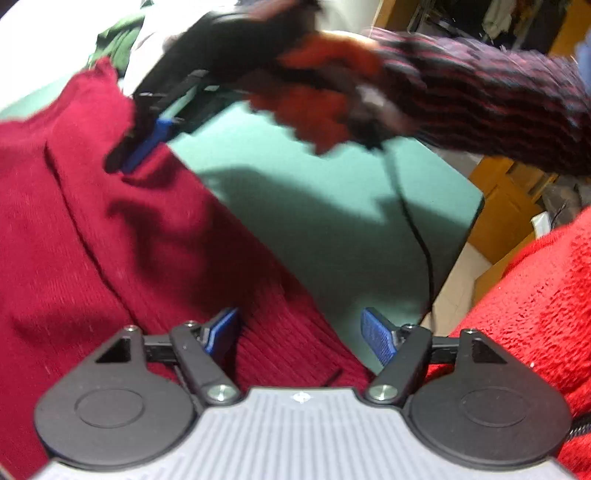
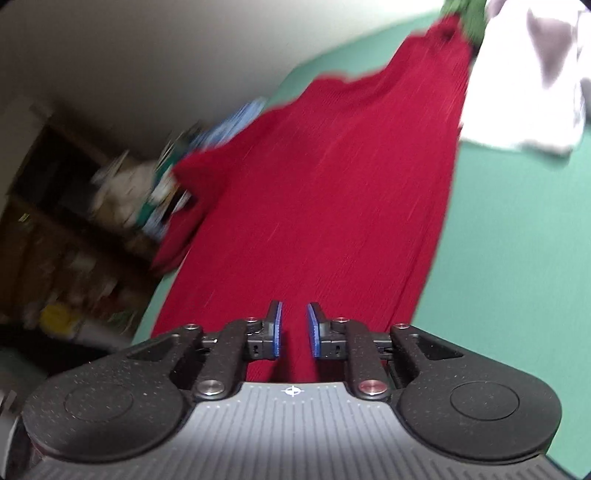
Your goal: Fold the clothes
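Observation:
A dark red knitted sweater (image 1: 110, 240) lies spread on the green table (image 1: 332, 221). My left gripper (image 1: 299, 317) hovers over its ribbed hem near the table's front, jaws wide apart, nothing between the blue pads. The right gripper (image 1: 127, 158), held by a hand in an orange glove (image 1: 325, 96), hangs blurred over the sweater's far edge. In the right wrist view the sweater (image 2: 314, 184) stretches away across the table (image 2: 517, 258). There my right gripper (image 2: 294, 317) shows a narrow gap between its pads, with no cloth pinched.
A white garment (image 2: 517, 92) and a green one (image 2: 465, 11) lie at the table's far end. A black cable (image 1: 417, 229) hangs from the right gripper. Bright red knit fabric (image 1: 535, 295) fills the right edge. Cardboard boxes (image 1: 509, 206) and cluttered shelves (image 2: 74, 240) stand off the table.

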Demonstrator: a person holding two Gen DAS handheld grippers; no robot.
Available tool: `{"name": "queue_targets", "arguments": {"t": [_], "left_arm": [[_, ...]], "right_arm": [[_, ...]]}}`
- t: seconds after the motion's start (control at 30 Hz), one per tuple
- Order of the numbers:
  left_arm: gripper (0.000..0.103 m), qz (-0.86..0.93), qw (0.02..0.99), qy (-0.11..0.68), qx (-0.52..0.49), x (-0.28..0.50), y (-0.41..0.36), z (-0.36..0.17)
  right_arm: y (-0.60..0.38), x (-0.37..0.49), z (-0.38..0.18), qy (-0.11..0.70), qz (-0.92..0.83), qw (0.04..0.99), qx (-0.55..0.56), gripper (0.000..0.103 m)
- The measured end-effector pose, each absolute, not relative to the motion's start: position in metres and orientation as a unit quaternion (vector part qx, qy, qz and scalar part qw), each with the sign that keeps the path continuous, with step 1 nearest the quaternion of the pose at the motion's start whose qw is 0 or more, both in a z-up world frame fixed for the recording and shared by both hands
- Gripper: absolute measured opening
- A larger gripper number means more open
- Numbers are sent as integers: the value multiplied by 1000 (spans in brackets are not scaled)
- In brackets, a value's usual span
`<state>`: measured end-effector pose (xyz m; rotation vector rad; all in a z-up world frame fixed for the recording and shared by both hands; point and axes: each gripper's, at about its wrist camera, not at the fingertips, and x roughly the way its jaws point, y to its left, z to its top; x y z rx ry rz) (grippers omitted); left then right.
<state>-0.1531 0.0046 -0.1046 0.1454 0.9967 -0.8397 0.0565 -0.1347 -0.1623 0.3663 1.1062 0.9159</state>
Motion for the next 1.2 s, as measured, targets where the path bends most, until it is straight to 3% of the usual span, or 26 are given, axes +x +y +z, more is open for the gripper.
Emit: {"name": "queue_targets", "arguments": {"t": [0.23,0.5,0.67,0.87,1.2], "left_arm": [[74,-438,761,478,15,-151,24,-110],[74,-501,730,462,38,-159,67,-110],[85,-496,745,444,43,-164,108,-104],[84,-431,774,464,0,-157,152,-115],[81,-383,780,493,-47,-168,185,-132]], "right_arm": [[-135,-3,-164,514,368,760,154,15],[-127,-93,-153,520,307,786,132,17],[-102,-133,-144,470,248,845,60,18],[-92,-153,-152,425,199,882,31,18],[-95,-148,-135,449,190,873,1,25]]}}
